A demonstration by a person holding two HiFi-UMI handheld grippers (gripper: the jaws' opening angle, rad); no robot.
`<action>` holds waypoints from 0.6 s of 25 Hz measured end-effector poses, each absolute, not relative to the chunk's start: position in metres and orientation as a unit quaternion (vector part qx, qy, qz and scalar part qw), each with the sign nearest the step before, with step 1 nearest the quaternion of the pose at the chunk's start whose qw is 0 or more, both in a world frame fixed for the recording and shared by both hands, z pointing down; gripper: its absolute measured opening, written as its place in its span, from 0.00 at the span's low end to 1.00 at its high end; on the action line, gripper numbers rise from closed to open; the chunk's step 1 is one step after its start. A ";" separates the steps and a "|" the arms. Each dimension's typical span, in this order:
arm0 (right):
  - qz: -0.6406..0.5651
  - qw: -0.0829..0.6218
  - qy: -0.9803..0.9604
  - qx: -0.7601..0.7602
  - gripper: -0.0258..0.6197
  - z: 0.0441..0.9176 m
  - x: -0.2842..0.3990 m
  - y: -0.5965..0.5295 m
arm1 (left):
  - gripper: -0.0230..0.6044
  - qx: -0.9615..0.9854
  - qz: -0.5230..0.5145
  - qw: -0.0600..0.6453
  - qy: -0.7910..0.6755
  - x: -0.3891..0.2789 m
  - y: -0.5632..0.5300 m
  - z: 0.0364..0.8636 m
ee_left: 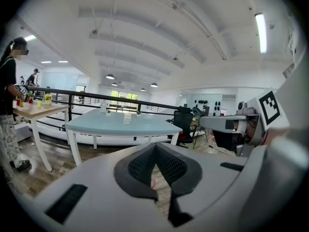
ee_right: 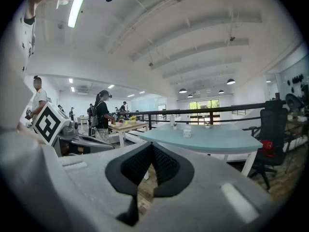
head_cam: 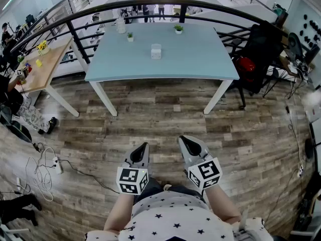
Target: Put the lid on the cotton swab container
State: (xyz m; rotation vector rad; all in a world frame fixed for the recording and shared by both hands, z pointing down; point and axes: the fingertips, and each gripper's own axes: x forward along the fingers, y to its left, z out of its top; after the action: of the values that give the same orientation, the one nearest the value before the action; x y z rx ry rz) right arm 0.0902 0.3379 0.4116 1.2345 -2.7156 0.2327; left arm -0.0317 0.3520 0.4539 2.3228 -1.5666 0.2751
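Small whitish cotton swab container (head_cam: 156,50) stands mid-way on the pale blue rectangular surface (head_cam: 200,59), straight ahead across the wooden floor (head_cam: 160,119). Held low at the body, left tool (head_cam: 144,146) and right tool (head_cam: 182,139) are fully closed and empty, neither nearer. Lid not discernible.

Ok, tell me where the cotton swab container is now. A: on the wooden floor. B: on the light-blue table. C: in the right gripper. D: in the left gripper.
B: the cotton swab container stands on the light-blue table, far from the left gripper and right gripper, both shut.
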 end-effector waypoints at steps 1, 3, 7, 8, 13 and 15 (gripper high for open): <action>0.074 0.073 -0.904 0.414 0.05 0.409 0.094 0.340 | 0.04 0.817 0.095 0.159 -0.547 -0.027 0.354 0.452; 0.067 0.069 -0.903 0.419 0.05 0.405 0.099 0.344 | 0.04 0.820 0.092 0.153 -0.543 -0.018 0.359 0.449; 0.060 0.062 -0.902 0.422 0.05 0.399 0.103 0.354 | 0.04 0.826 0.095 0.138 -0.539 -0.007 0.366 0.444; 0.059 0.062 -0.903 0.420 0.05 0.399 0.103 0.356 | 0.04 0.827 0.097 0.135 -0.538 -0.005 0.368 0.443; 0.055 0.063 -0.909 0.408 0.05 0.397 0.106 0.367 | 0.04 0.824 0.090 0.135 -0.543 0.001 0.376 0.437; 0.055 0.064 -0.911 0.404 0.05 0.398 0.108 0.370 | 0.04 0.822 0.087 0.137 -0.546 0.003 0.378 0.436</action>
State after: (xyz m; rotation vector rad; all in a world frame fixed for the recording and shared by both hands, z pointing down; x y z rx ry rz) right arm 0.1082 0.3700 0.3978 1.2210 -2.7507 0.1675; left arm 0.0030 0.3782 0.4363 2.3780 -1.5815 0.2529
